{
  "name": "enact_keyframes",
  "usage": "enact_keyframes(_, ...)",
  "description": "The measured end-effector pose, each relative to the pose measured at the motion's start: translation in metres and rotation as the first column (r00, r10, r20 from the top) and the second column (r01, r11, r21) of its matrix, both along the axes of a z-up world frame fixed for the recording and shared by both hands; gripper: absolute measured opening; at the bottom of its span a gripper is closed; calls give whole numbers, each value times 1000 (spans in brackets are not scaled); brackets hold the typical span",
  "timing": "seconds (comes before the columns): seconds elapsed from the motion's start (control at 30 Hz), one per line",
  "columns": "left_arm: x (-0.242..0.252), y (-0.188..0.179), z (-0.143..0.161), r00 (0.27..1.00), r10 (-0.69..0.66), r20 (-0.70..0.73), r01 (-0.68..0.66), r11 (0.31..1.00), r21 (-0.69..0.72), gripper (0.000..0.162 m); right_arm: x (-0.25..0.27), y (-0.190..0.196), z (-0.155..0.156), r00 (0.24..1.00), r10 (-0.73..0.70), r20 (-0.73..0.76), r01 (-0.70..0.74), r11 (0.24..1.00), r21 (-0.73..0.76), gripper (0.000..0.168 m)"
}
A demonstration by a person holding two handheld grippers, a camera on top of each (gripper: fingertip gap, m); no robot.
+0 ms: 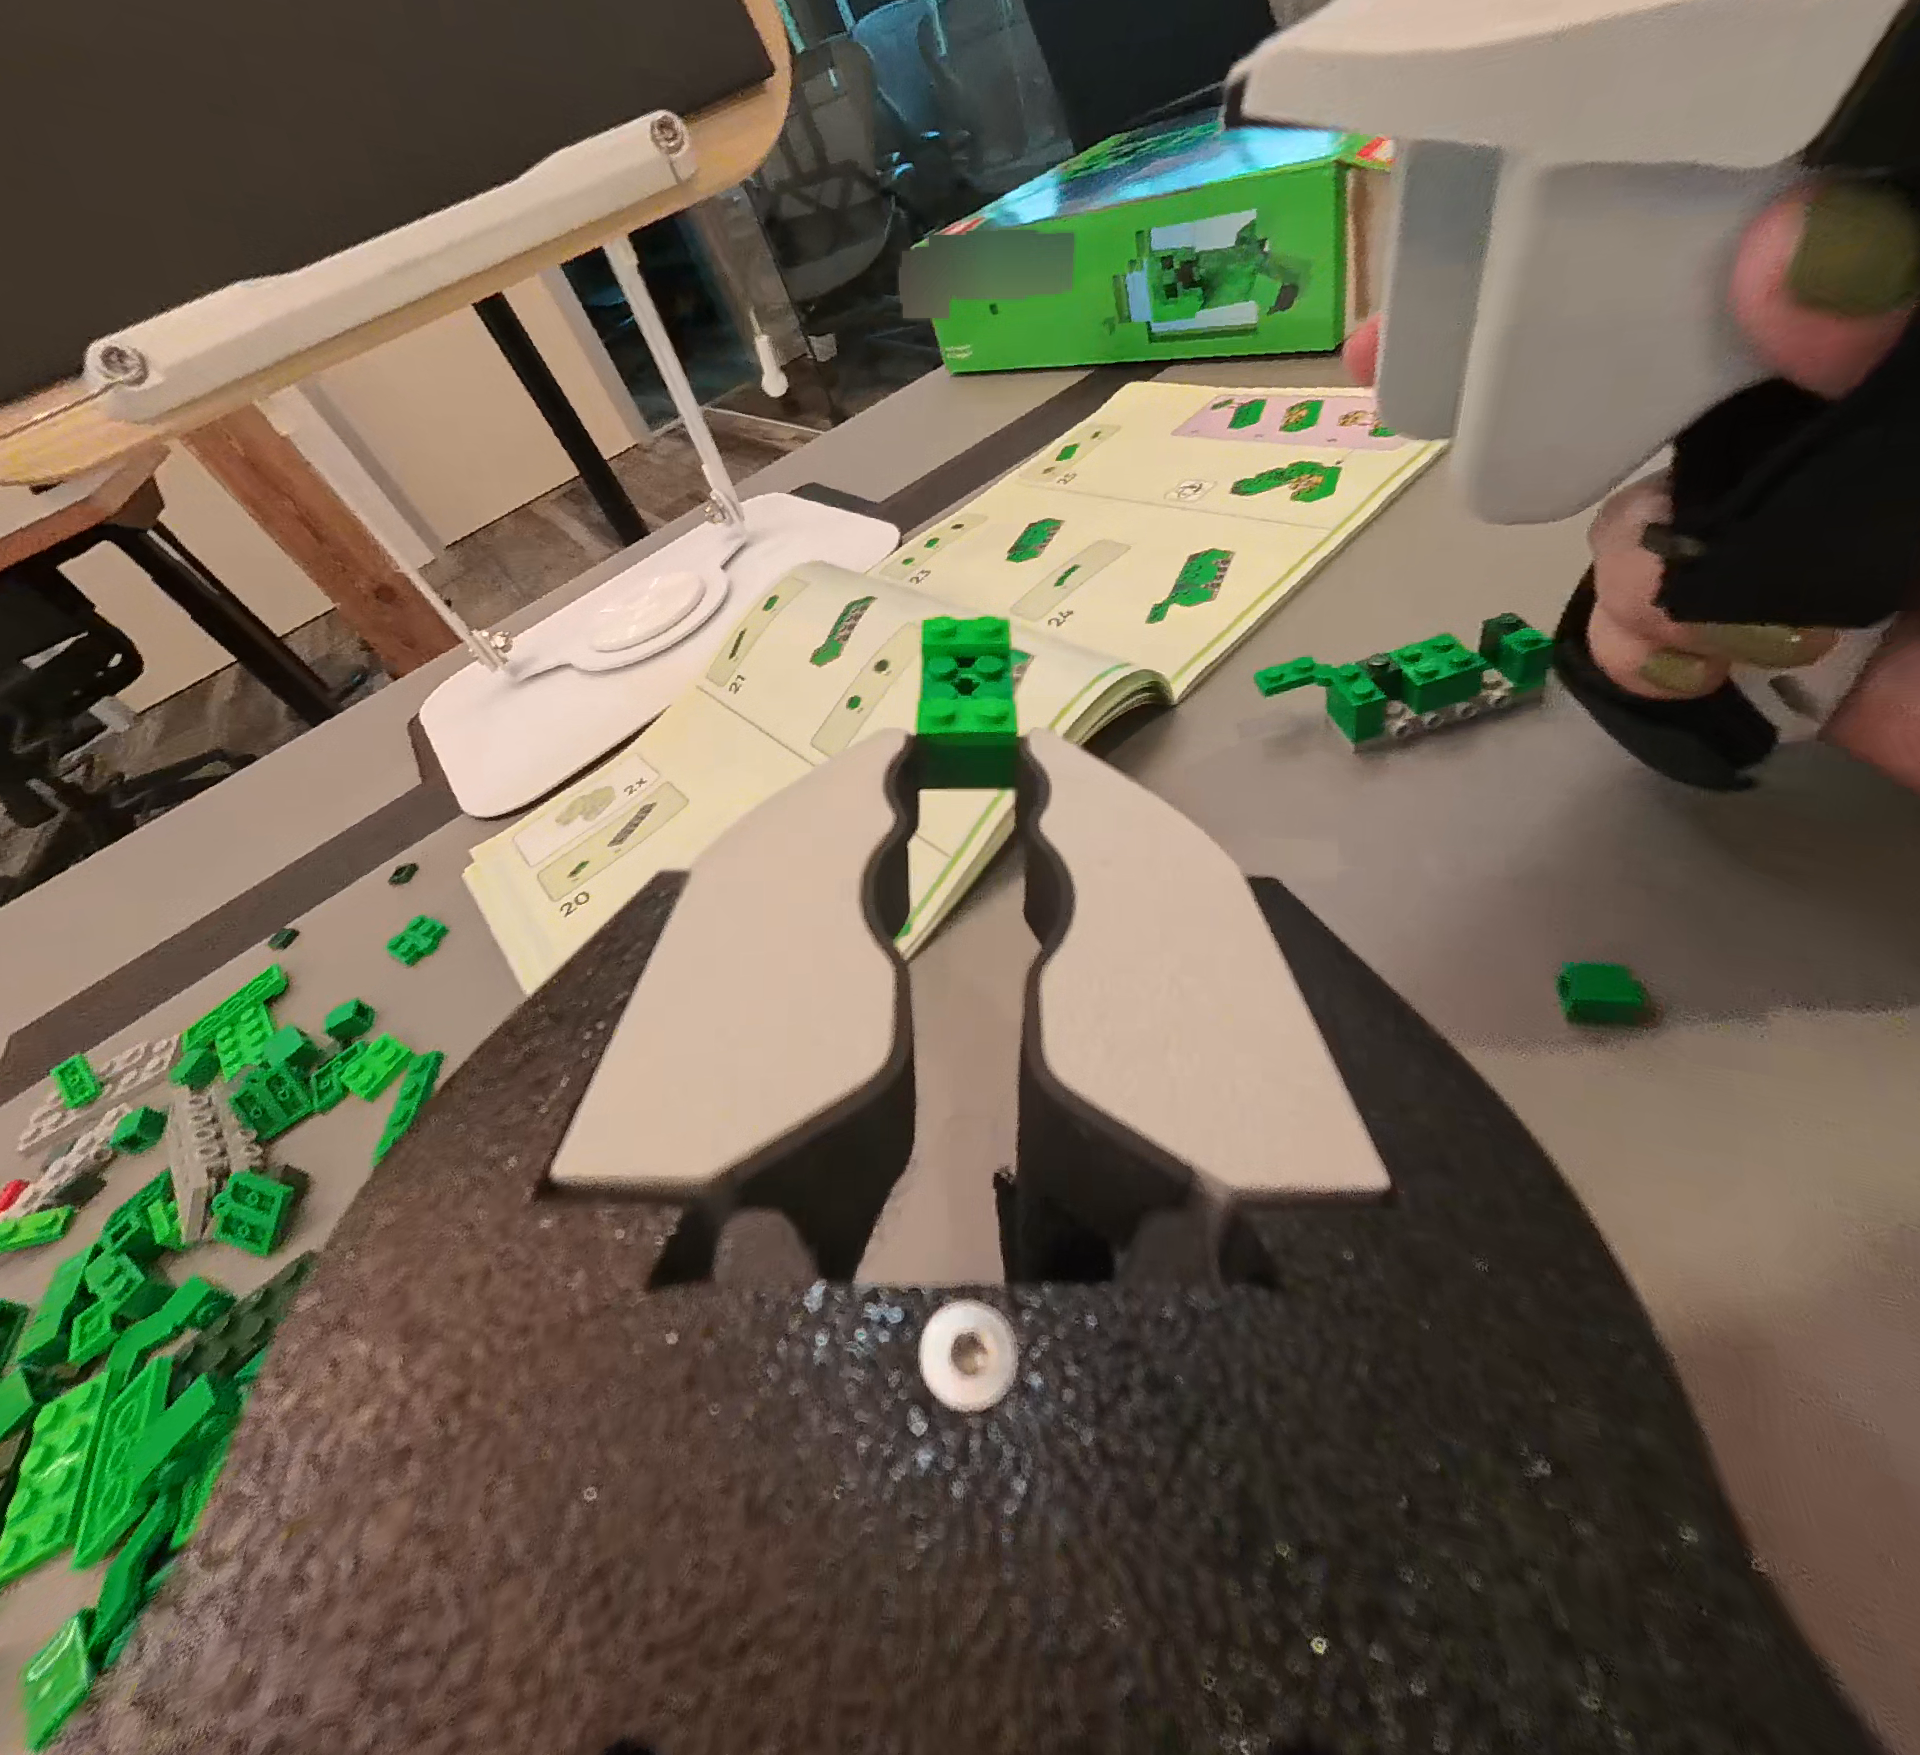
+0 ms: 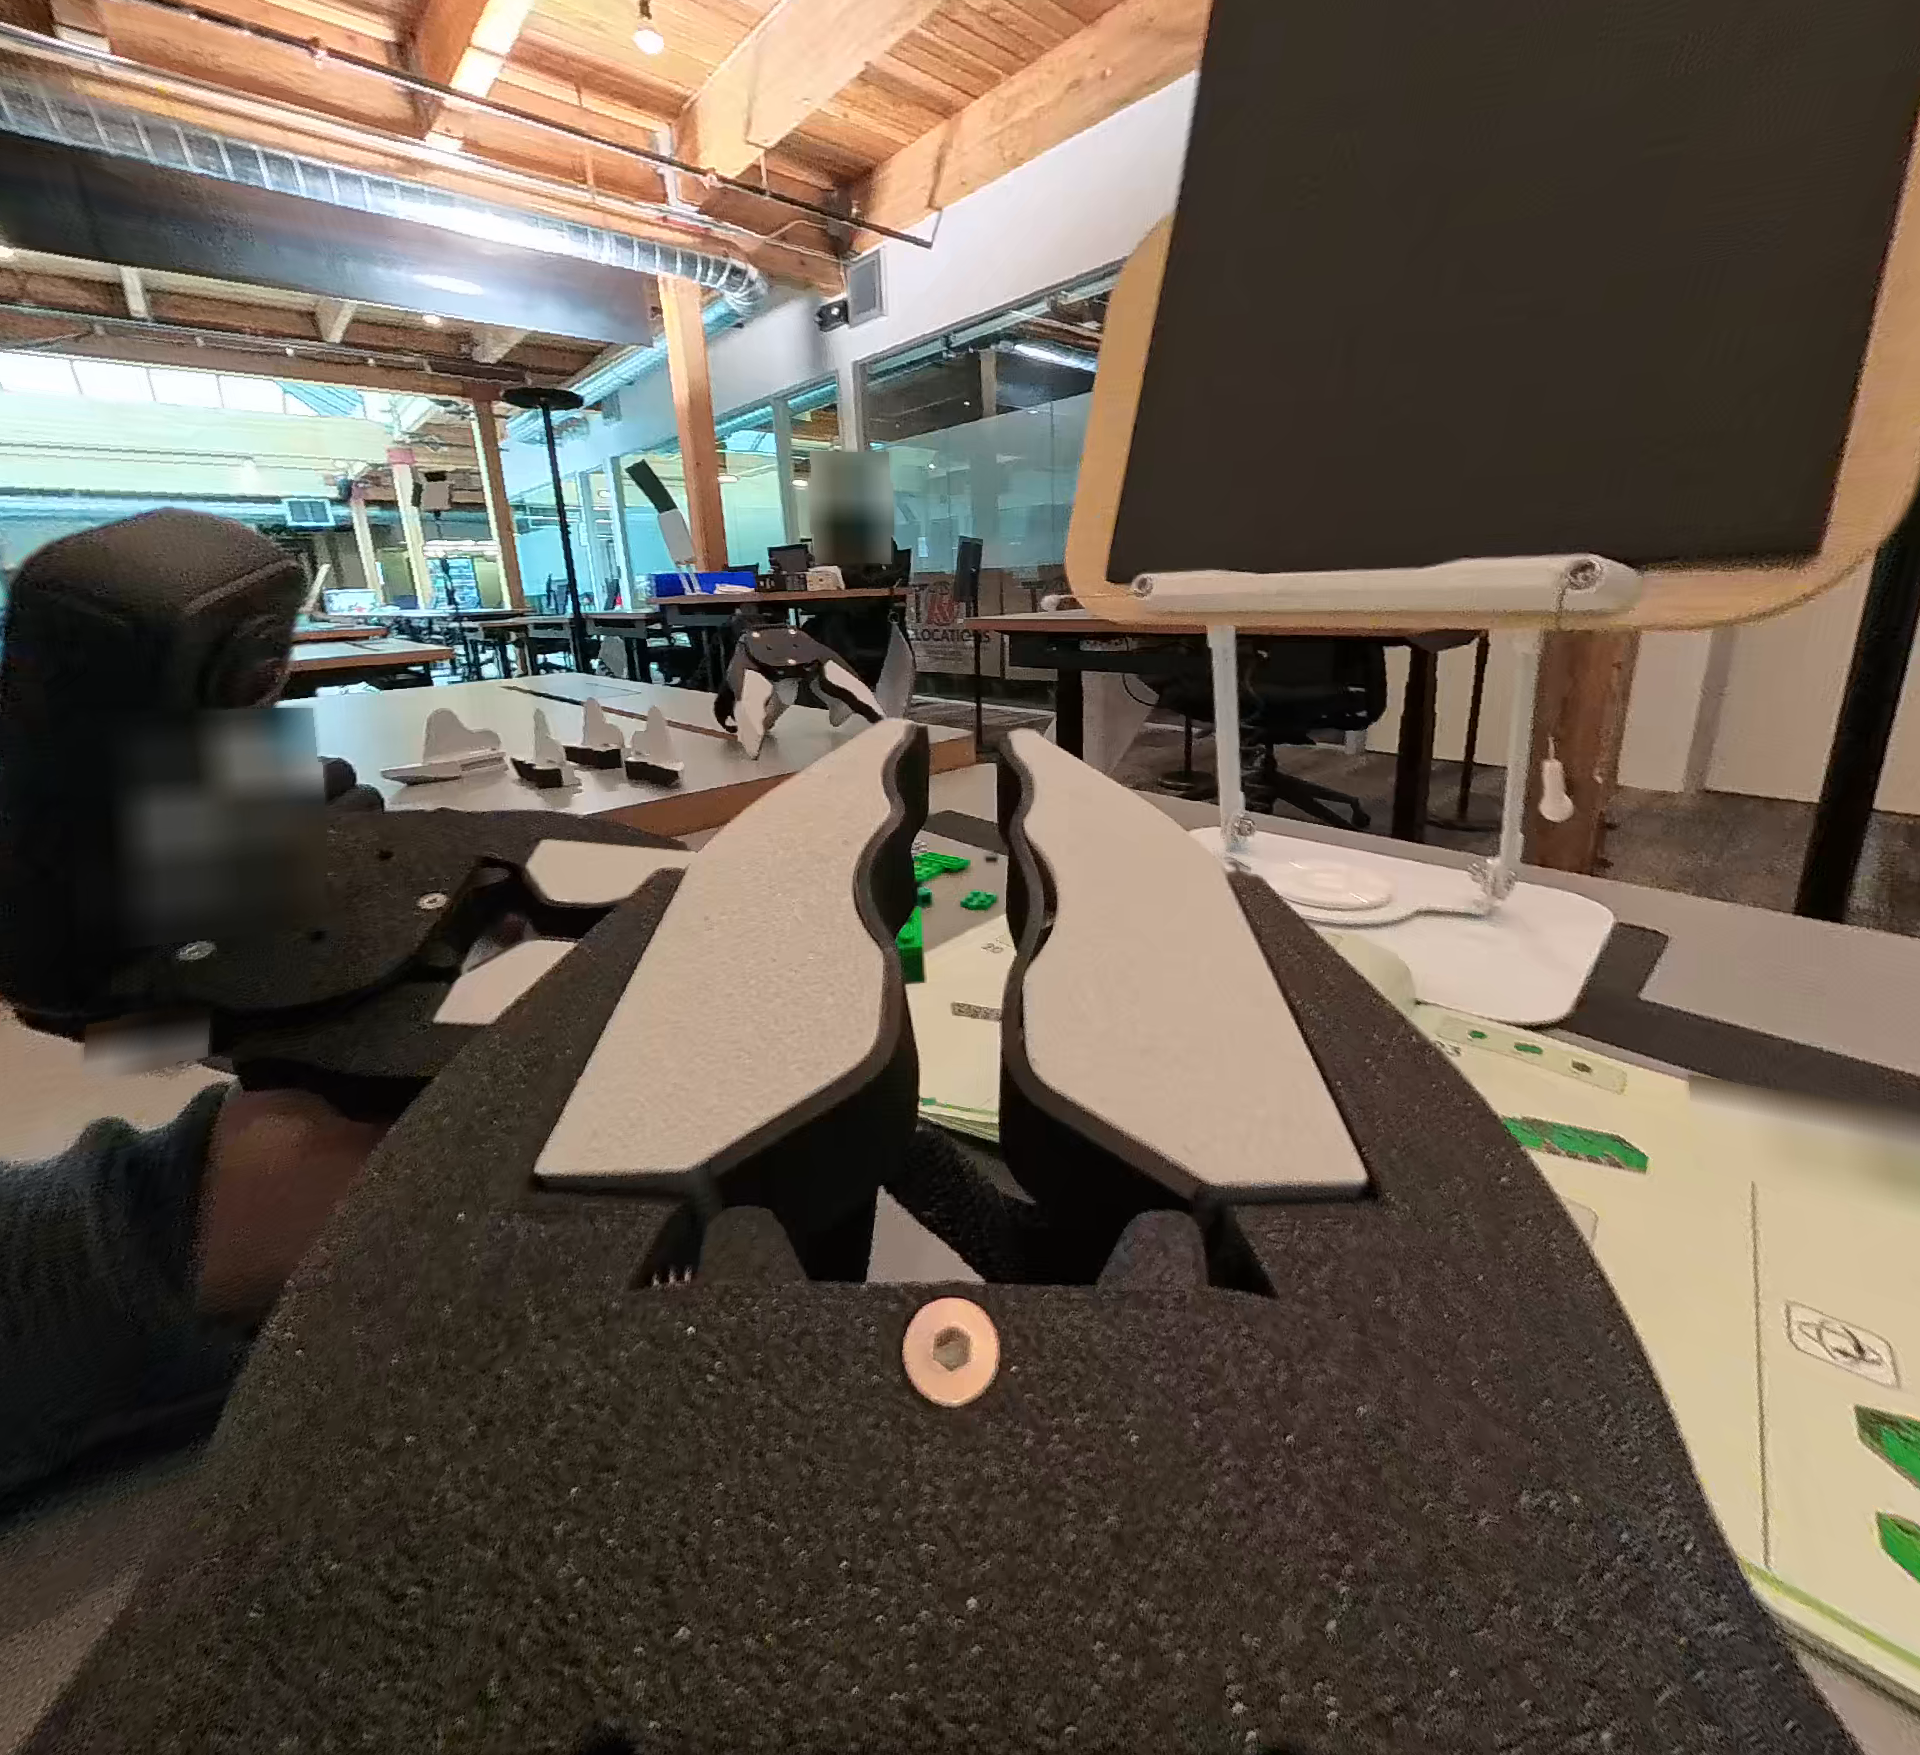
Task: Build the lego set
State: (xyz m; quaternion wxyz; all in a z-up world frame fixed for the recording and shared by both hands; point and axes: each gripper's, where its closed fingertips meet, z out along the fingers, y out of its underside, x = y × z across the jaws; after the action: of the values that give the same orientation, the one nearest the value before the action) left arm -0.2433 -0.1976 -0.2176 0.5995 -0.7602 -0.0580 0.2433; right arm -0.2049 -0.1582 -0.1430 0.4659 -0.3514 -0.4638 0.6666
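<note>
My left gripper (image 1: pixel 961 758) is shut on a small stack of green bricks (image 1: pixel 966 677), held studs-up above the open instruction booklet (image 1: pixel 1122 552). A partly built green and grey model (image 1: pixel 1423 687) lies on the grey table to the right. One loose green piece (image 1: pixel 1600 991) lies nearer. My right gripper (image 2: pixel 961 749) is raised above the booklet (image 2: pixel 1662 1290), its jaws a narrow gap apart with nothing between them. It also shows in the left wrist view (image 1: pixel 1538 251), held by a hand above the model.
A pile of loose green and grey bricks (image 1: pixel 135 1290) lies at the left. A green set box (image 1: pixel 1143 271) stands behind the booklet. A white stand (image 1: pixel 623 645) carries a dark tablet (image 2: pixel 1507 199) at the table's back. The left gripper's body (image 2: pixel 343 905) is close on the left. My hands' fingertips stand some 10 cm from each other. My left tips are roughly 11 cm from the loose green piece (image 1: pixel 1600 991).
</note>
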Motion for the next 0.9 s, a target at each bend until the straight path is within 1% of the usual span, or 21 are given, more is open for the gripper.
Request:
enact_keyframes(0.17, 5, 1, 4, 998, -57, 22, 56, 998, 39, 16, 5, -17, 0, 999, 38, -22, -36, 996, 86, 10)
enact_keyframes(0.3, 5, 0, 7, 997, -69, 39, 66, 996, 66, 16, 6, -30, -3, 998, 54, -24, -49, 986, 160, 8)
enact_keyframes(0.43, 2, -2, 10, 997, -66, 48, 61, 994, 92, 16, 7, -34, -4, 998, 59, -24, -54, 985, 165, 6)
enact_keyframes(0.47, 1, -4, 11, 997, -63, 46, 58, 993, 100, 16, 6, -31, -4, 999, 43, -25, -39, 987, 154, 2)
enact_keyframes(0.5, -2, -5, 12, 998, -54, 40, 49, 993, 106, 16, 4, -22, -2, 1000, -1, -23, 4, 991, 132, 0)
enact_keyframes(0.57, -9, -10, 13, 999, -30, 33, 26, 993, 112, 16, 2, -3, -1, 998, -66, -13, 67, 993, 94, 0)
enact_keyframes(0.67, -10, -14, 16, 998, -45, 47, 38, 989, 146, 16, 7, 28, 0, 985, -169, -28, 170, 985, 40, 0)
enact_keyframes(0.73, -7, -16, 17, 997, -67, 47, 60, 987, 150, 16, 9, 35, -1, 982, -185, -28, 186, 982, 28, 0)
enact_keyframes(0.83, 6, -19, 14, 993, -106, 43, 100, 988, 115, 16, 7, 24, -6, 983, -184, -20, 185, 977, 111, 0)
enact_keyframes(0.9, 17, -28, 13, 991, -127, 32, 124, 989, 81, 16, 9, 17, -6, 978, -204, -51, 210, 960, 184, 0)
